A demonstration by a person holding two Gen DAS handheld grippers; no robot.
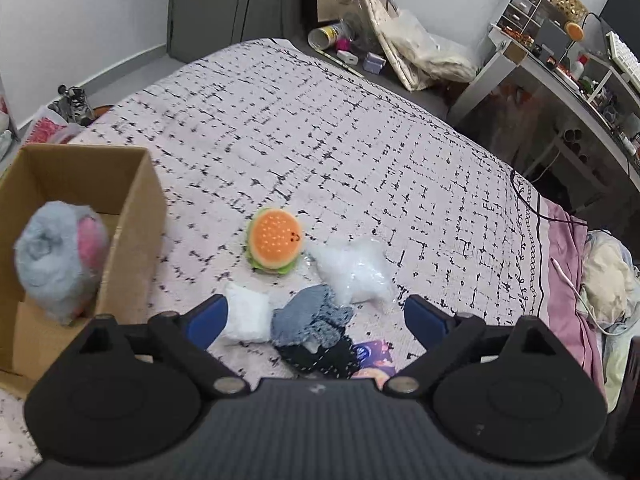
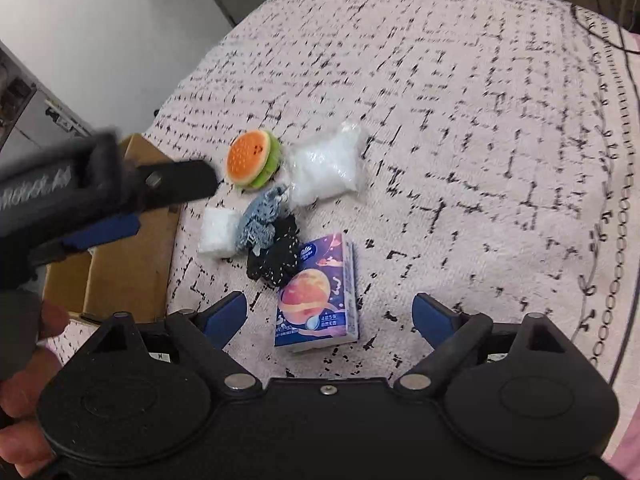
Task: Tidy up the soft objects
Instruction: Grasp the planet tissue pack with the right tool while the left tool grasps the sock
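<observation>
Mid-frame on the patterned bedspread [image 2: 460,120] lie a round orange-topped plush burger [image 2: 253,164], crumpled grey cloth [image 2: 258,220] and a purple tissue pack [image 2: 316,292], under both wide-spread, empty grippers, left [image 1: 316,320] and right [image 2: 330,320].

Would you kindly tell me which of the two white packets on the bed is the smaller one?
The small white packet beside the cardboard box is smaller; the larger clear bag of white filling lies right of the burger plush.
</observation>
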